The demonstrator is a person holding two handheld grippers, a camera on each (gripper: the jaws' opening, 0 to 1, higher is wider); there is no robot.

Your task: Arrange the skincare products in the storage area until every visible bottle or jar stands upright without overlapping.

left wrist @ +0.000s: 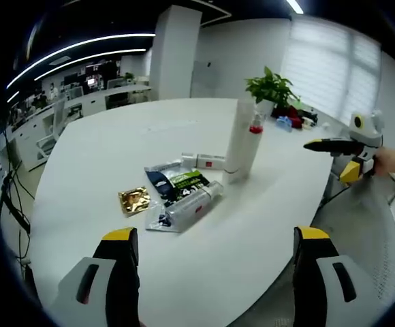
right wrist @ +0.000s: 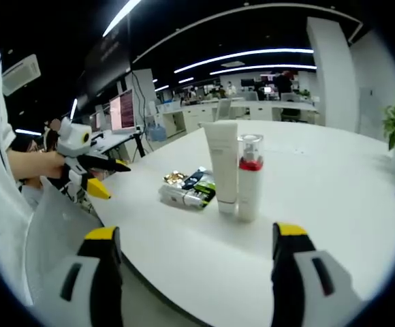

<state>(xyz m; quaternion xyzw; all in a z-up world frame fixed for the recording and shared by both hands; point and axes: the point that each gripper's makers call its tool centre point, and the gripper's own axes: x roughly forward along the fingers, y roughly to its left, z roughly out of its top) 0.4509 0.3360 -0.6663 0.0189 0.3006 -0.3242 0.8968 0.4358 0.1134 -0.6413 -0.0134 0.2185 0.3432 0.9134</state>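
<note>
On the round white table (left wrist: 95, 157) a tall white tube (left wrist: 238, 139) stands upright, and a clear bottle with a red band (left wrist: 254, 143) stands upright touching it. In front of them lie a silver tube (left wrist: 191, 206), dark sachets (left wrist: 174, 182), a gold sachet (left wrist: 134, 199) and a small white box (left wrist: 208, 161). My left gripper (left wrist: 215, 234) is open and empty, short of the pile. My right gripper (right wrist: 195, 231) is open and empty, facing the white tube (right wrist: 223, 163), the red-band bottle (right wrist: 250, 177) and the lying pile (right wrist: 187, 191). The right gripper (left wrist: 337, 155) is off the table's right edge.
A potted plant (left wrist: 271, 87) and small coloured items (left wrist: 289, 121) sit at the table's far side. A hand holds the left gripper (right wrist: 92, 174) beyond the table edge. A white pillar (left wrist: 174, 51) and office desks (left wrist: 95, 102) stand behind.
</note>
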